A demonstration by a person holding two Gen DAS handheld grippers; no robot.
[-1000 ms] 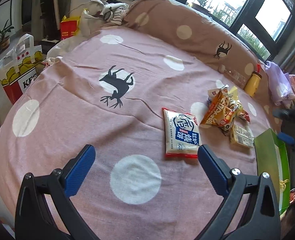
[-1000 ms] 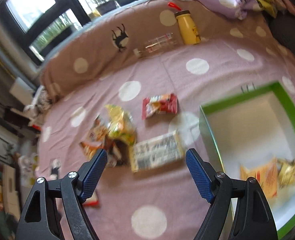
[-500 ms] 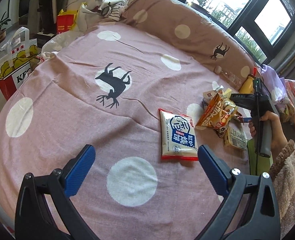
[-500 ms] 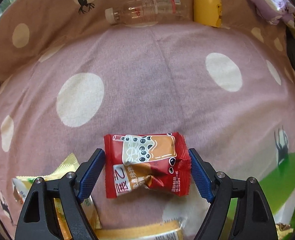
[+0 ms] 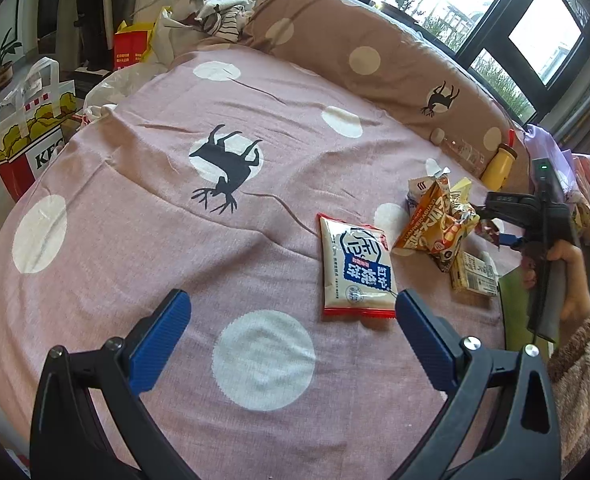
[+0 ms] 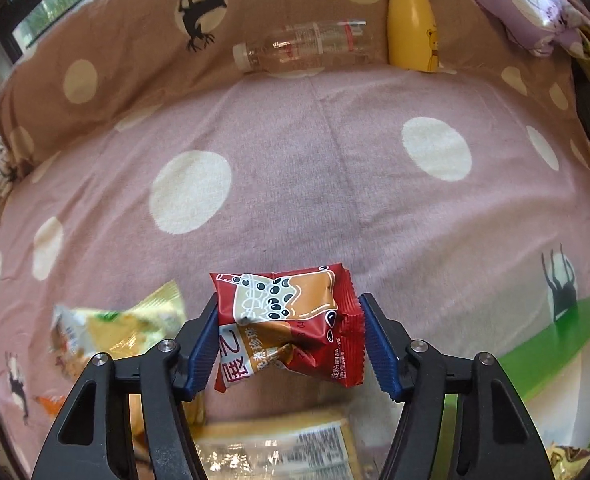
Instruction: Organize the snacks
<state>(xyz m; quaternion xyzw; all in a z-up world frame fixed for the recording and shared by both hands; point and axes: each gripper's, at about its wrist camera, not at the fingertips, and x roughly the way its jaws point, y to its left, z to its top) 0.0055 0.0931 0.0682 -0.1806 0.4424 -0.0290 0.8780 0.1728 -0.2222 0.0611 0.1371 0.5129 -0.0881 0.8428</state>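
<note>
a pink bedspread (image 5: 143,216) with pale dots and black deer shapes covers the whole surface, and a brown dotted bolster (image 6: 143,60) runs along its far edge. against that bolster lie a clear plastic bottle (image 6: 303,48) on its side and, just beside it, an upright yellow bottle (image 6: 411,32). at the right edge sits a green-rimmed box (image 6: 575,328), only partly in view. the left gripper (image 5: 291,332) hangs above a bare dotted patch with its jaws spread wide and nothing between them; a white and blue snack packet (image 5: 355,268) lies flat near its right finger, apart from it. beyond that packet is a small heap of snacks topped by an orange crisp bag (image 5: 435,224), with a pale yellow packet (image 5: 475,276) beside it. the right gripper (image 6: 291,340), held by a hand (image 5: 567,272) in a fluffy sleeve, has just been closing its jaws, and the red bubble-tea snack packet (image 6: 287,328) is pinched and crumpled between the blue pads, near the heap and left of the box.
</note>
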